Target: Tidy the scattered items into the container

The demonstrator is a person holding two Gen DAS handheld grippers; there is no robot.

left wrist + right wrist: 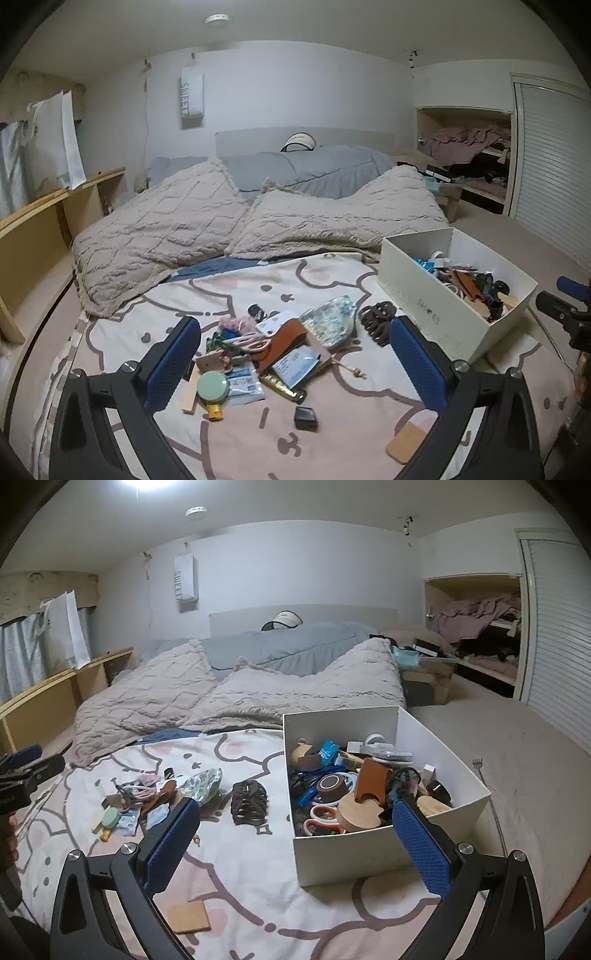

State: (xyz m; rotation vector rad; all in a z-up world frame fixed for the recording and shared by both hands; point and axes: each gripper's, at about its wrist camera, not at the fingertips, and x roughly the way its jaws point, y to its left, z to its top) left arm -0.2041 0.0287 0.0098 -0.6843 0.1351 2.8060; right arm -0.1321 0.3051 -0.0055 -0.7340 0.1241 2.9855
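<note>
The left gripper (295,354) is held level and pointing forward, its two blue-padded fingers (171,363) spread wide apart with nothing between them. The right gripper (295,840) is in the same pose, its blue-padded fingers (423,847) also spread wide and empty. Each gripper shows at the edge of the other's wrist view, the right one at the far right edge (565,310) and the left one at the far left edge (26,775), so the two are side by side and well apart.

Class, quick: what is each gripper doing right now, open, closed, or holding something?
Left gripper: open, holding nothing, above the scattered items.
Right gripper: open, holding nothing, near the white box.
</note>
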